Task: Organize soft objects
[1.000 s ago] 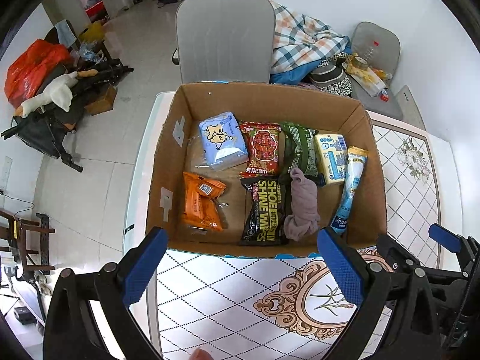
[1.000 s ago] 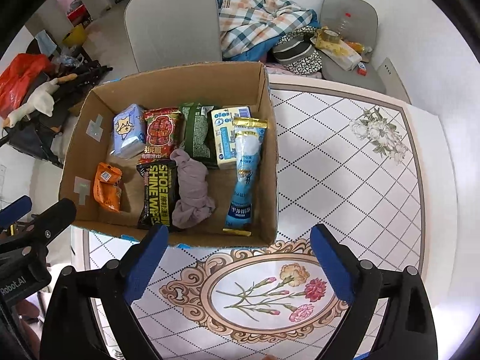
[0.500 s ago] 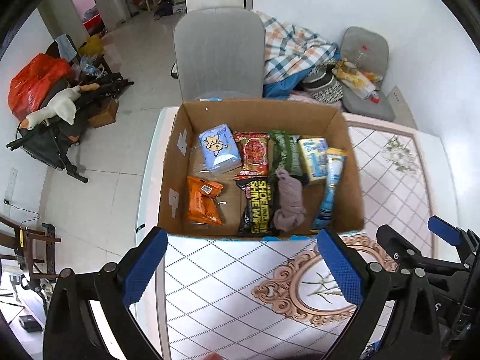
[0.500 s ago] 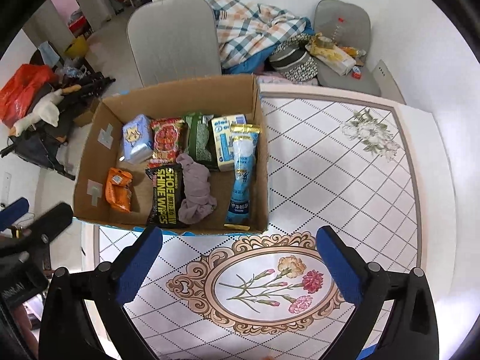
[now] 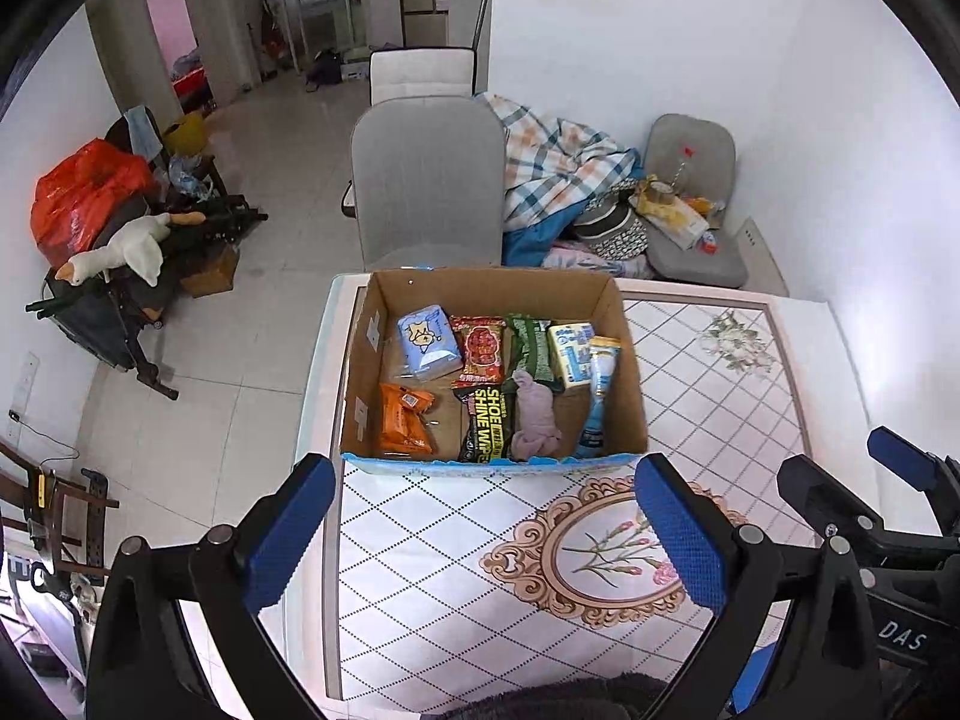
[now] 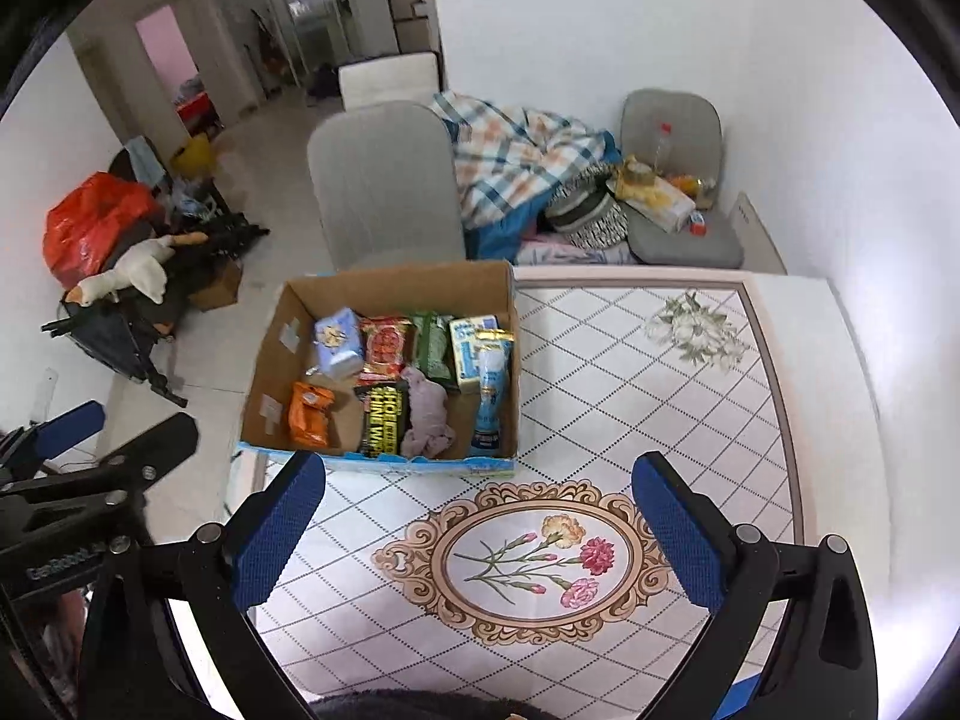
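A crumpled mauve-grey cloth [image 5: 536,418] lies inside the open cardboard box [image 5: 630,372], toward its near wall, between a black "SHOE SHINE WIPES" pack [image 5: 491,423] on its left and a long blue tube-shaped packet [image 5: 598,396] leaning along the right wall. An orange snack pack [image 5: 404,420] sits in the near left corner, and along the far side run a light blue tissue pack [image 5: 426,341], a red snack bag [image 5: 479,349], a green bag [image 5: 529,342] and a yellow-and-blue carton [image 5: 570,353]. The box stands at the far left corner of the table [image 6: 630,396], whose top shows a diamond grid and a flower medallion. The left hand-held gripper [image 5: 483,531] hangs above the table on the near side of the box, jaws spread wide and holding nothing; the right hand-held gripper [image 6: 480,534] hangs above the medallion, likewise spread and empty, well apart from the box. Beyond the table stands a grey chair [image 5: 427,180] with a plaid blanket [image 5: 555,171] heaped beside it.
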`<state>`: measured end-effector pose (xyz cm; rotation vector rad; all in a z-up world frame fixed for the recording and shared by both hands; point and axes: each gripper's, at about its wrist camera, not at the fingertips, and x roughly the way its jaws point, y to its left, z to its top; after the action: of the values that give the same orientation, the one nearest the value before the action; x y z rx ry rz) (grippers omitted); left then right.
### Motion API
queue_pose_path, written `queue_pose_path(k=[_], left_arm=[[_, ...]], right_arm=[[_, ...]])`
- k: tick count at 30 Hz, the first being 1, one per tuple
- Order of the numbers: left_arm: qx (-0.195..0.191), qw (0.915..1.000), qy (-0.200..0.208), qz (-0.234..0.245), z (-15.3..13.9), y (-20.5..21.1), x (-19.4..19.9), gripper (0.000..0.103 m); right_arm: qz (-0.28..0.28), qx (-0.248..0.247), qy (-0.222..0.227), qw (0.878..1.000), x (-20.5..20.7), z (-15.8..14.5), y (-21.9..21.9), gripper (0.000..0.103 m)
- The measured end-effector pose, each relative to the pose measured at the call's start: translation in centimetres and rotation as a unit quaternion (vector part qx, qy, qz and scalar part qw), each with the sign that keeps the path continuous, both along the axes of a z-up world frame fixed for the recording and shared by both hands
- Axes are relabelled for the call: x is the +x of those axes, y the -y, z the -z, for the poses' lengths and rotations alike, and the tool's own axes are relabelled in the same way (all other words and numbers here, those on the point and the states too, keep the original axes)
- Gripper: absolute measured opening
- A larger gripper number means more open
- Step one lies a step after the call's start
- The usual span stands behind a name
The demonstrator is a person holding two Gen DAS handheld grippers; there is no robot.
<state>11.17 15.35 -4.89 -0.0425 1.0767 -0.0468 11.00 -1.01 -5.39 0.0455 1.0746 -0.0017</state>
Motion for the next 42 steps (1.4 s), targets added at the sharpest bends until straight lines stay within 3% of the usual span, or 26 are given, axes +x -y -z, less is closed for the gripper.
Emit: queue_pose_path(k=[8, 12, 19, 42], left_arm=[[0.012, 0.9992, 0.036, -0.012, -3.4, -0.3, -2.2, 0.102], [0.003, 0.9990, 0.042, -0.016, -4.3, -0.6, -3.2, 0.102], [0.014, 0.9975, 0.063, -0.028, -4.7, -0.5, -4.1, 0.102], [0.016, 0.9971, 0.068, -0.030, -4.7, -0.3, -4.6, 0.102]], right_arm=[[-0.008, -0.013, 0.046, 0.999, -3.4, -5.1, -0.6, 0.103], [-0.004, -0.011, 0.051, 0.999, -4.0, -6.1, -0.3, 0.103], [0.005, -0.005, 0.049, 0.999, -4.2, -6.3, 0.5, 0.103], [0.018, -0.023, 0.059, 0.998, -4.4, -6.6, 1.3, 0.103]])
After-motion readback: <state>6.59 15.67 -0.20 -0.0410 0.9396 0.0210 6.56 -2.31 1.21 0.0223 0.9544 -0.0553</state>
